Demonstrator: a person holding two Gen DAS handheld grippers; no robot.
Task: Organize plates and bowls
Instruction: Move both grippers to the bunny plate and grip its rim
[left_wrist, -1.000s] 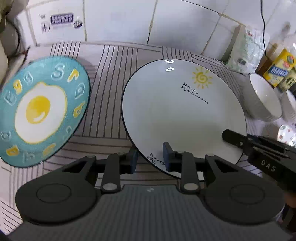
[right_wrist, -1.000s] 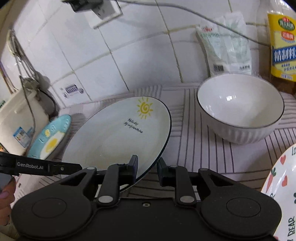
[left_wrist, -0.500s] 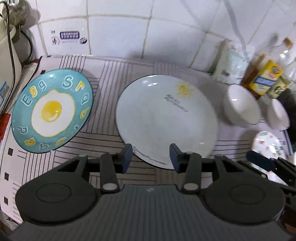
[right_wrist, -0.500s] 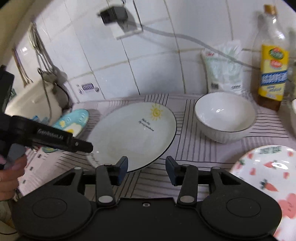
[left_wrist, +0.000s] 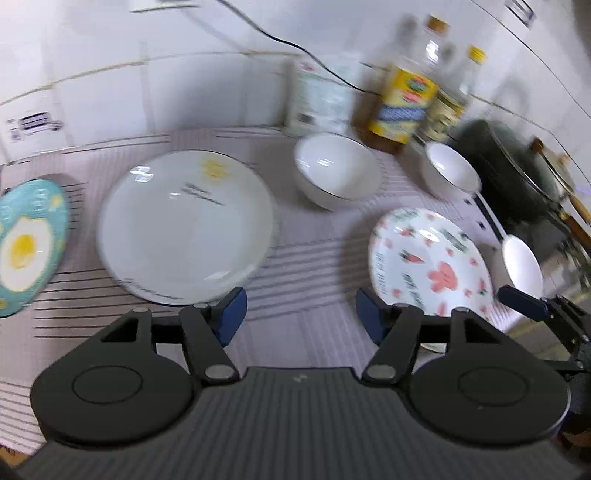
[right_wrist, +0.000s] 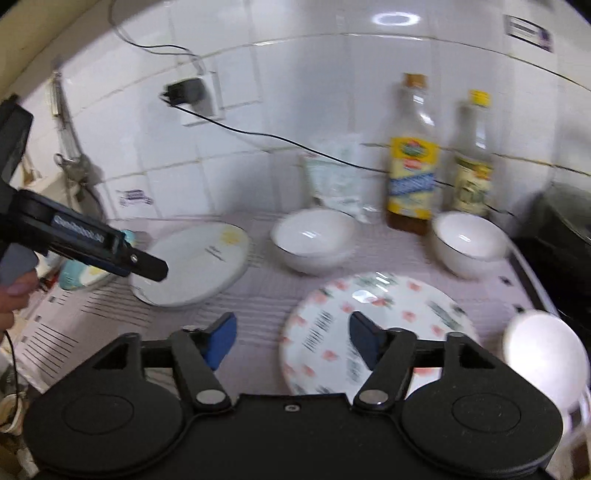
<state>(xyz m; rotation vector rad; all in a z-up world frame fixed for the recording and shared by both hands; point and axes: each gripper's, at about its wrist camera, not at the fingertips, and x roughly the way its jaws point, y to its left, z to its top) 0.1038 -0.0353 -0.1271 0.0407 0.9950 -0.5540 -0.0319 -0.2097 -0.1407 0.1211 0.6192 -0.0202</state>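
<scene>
Both grippers have let go of the sun plate (left_wrist: 184, 225) and pulled back from it, jaws just opening.

Left gripper (left_wrist: 297, 314) stands with its jaws apart and nothing between them, over bare striped cloth (left_wrist: 314, 258); right gripper (right_wrist: 291, 334) is likewise spread and empty, its right finger in front of the carrot plate (right_wrist: 376, 325). The sun plate lies flat on the cloth, apart from both grippers. The egg plate (left_wrist: 26, 247) lies beside it on the left, the carrot plate on the right. Behind sit two white bowls (left_wrist: 336, 170) (left_wrist: 448, 173), well apart. A white ladle (left_wrist: 521, 266) lies beside the carrot plate. Two bottles (right_wrist: 412, 162) (right_wrist: 472, 162) stand against the tiled wall (right_wrist: 295, 110).
</scene>
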